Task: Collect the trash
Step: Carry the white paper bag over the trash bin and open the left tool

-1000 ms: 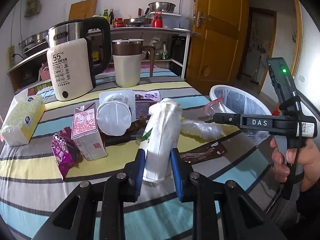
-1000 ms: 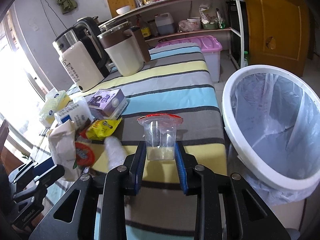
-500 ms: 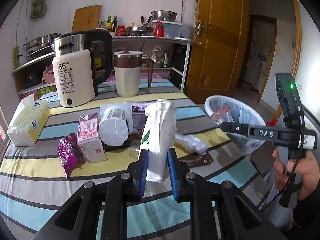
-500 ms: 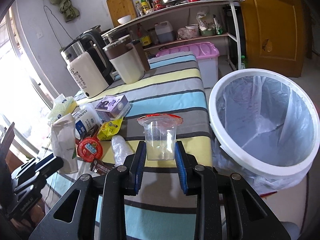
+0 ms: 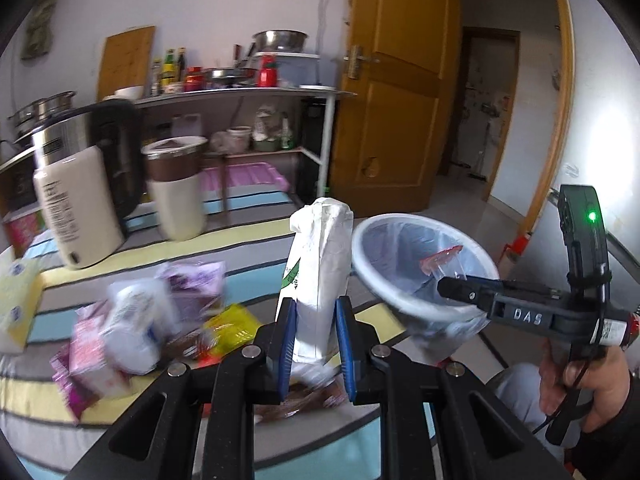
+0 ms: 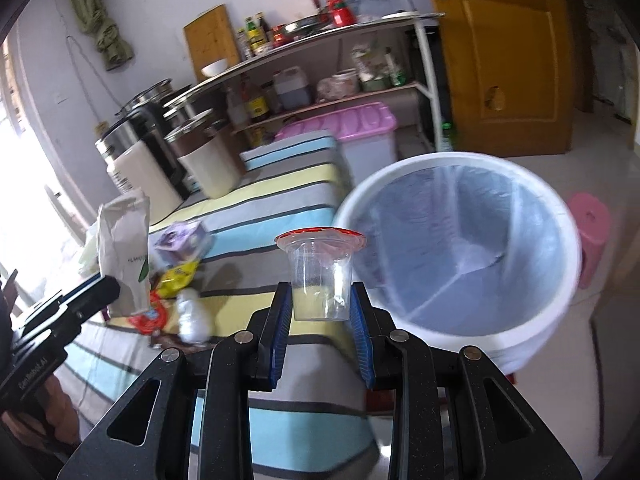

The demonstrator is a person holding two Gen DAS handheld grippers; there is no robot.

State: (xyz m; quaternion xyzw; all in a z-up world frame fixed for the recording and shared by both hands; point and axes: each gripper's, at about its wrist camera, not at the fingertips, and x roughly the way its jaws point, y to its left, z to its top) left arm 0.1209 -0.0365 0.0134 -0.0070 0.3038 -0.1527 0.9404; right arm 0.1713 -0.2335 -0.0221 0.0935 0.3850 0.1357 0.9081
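My left gripper [image 5: 315,314] is shut on a white paper bag [image 5: 316,276] with green print, held upright above the striped table [image 5: 224,240]. That bag [image 6: 126,256] also shows at the left of the right wrist view. My right gripper [image 6: 322,312] is shut on a clear plastic cup [image 6: 321,278] with a red rim and a little yellowish residue. The cup [image 5: 444,262] hangs in front of the white trash bin [image 5: 420,272], which is lined with a clear bag. The bin [image 6: 460,264] stands beside the table's right edge.
Loose trash lies on the table: a yellow wrapper [image 5: 232,326], a pink carton [image 5: 90,354], a purple box [image 6: 184,240], a red lid [image 6: 150,314]. A kettle [image 5: 76,200] and a brown-lidded jug [image 5: 176,188] stand at the back. A pink stool [image 6: 592,232] sits beyond the bin.
Both grippers have lifted and swung right toward the bin. The left jaws closed tighter on the paper bag and raised it off the table. The cup now hangs beside the bin's rim.
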